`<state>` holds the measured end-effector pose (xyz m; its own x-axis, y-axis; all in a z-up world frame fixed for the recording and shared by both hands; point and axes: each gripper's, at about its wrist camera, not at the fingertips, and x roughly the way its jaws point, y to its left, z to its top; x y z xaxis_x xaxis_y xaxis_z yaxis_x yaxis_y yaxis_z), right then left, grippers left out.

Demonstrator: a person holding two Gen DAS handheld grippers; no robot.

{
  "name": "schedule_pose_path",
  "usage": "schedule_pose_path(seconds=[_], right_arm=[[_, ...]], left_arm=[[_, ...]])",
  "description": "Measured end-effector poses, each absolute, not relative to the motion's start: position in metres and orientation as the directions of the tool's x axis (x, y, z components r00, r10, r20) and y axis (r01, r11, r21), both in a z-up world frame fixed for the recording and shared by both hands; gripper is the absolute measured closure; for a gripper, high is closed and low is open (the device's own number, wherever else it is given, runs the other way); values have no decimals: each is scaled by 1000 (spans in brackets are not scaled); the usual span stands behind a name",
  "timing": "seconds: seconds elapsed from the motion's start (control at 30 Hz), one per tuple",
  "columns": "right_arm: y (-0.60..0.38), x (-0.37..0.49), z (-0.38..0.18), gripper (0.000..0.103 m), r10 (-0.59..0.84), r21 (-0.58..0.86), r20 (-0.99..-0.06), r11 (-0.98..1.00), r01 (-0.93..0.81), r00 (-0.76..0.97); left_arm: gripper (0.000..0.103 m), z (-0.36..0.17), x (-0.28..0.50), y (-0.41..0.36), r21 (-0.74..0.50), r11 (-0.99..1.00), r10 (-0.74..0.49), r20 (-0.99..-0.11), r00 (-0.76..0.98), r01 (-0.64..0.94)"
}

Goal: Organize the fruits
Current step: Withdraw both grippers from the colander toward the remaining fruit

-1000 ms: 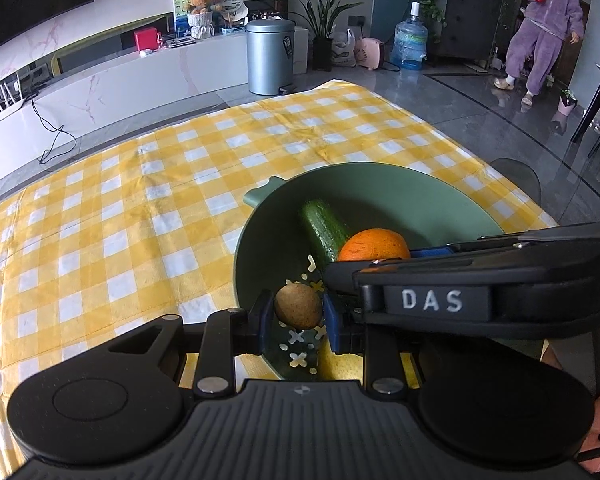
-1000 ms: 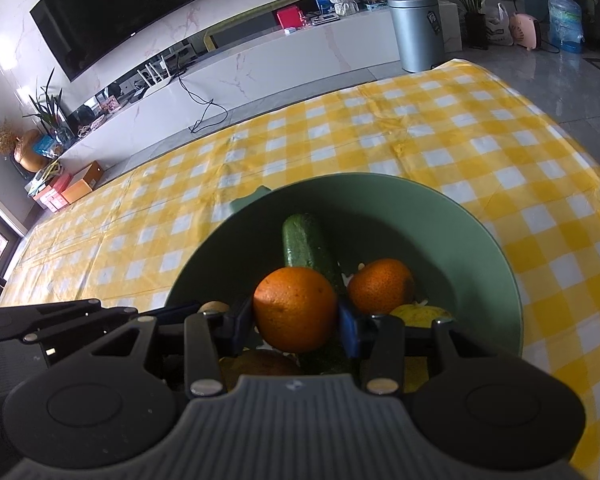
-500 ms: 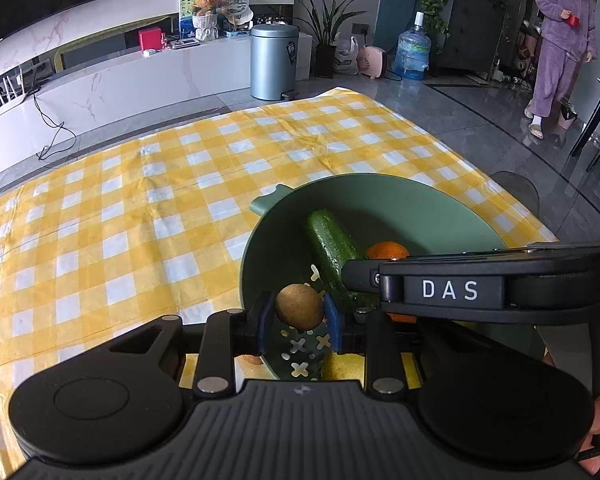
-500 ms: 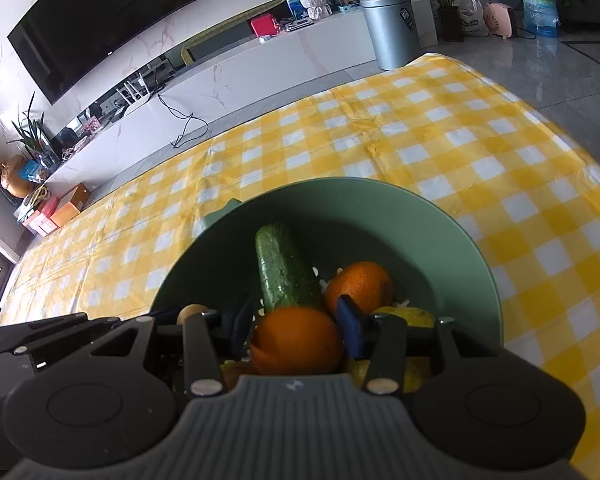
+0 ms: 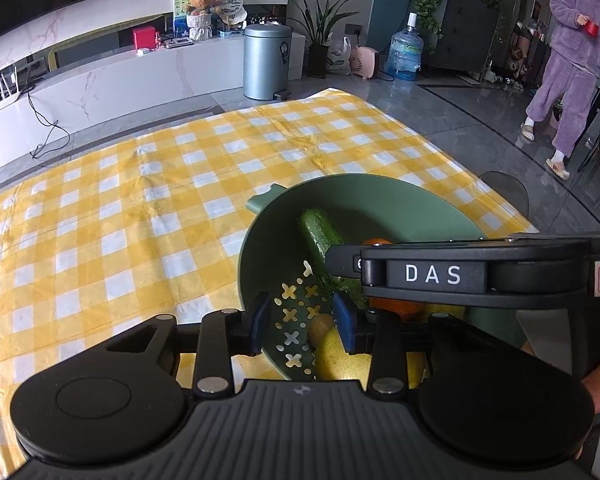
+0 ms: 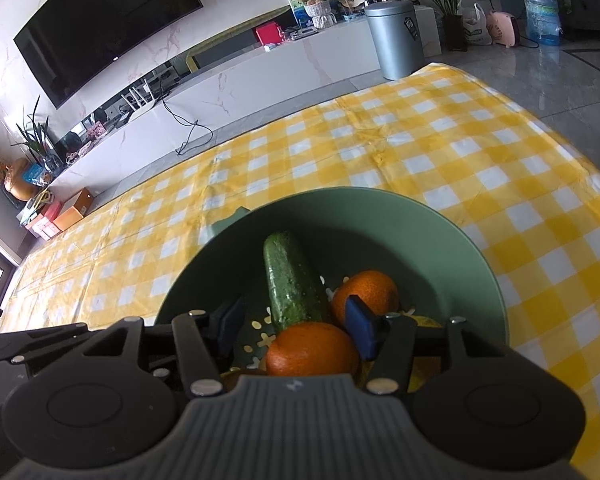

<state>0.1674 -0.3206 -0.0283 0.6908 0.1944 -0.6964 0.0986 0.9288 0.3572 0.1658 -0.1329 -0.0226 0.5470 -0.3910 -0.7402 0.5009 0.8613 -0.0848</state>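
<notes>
Green colander bowl (image 6: 452,240) on the yellow-checked counter (image 5: 140,208) holds a cucumber (image 6: 292,280) and two oranges. Right tongs (image 6: 296,328), jaws just opened, stand clear above the near orange (image 6: 312,350). Left tongs (image 5: 300,326) have also just spread, empty; a small brown fruit (image 5: 320,326), perhaps a kiwi, lies below them beside a yellow pear (image 5: 340,356).
</notes>
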Motion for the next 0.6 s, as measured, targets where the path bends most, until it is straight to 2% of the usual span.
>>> schedule_pose_path(seconds=[0.1, 0.43, 0.5, 0.6], right_arm=[[-316, 163, -22, 43, 199, 347, -665, 936, 62, 720], [-298, 147, -6, 37, 267, 358, -572, 932, -57, 775], [-292, 142, -5, 33, 292, 371, -563, 925, -80, 773], [-279, 132, -1, 33, 316, 356, -548, 926, -125, 775]], left_arm=[[60, -11, 159, -126, -77, 863, -388, -733, 559, 499], [60, 23, 133, -79, 27, 922, -247, -726, 641, 386], [60, 25, 128, -69, 45, 936, -212, -721, 659, 350], [60, 26, 121, -53, 43, 951, -183, -719, 670, 305]])
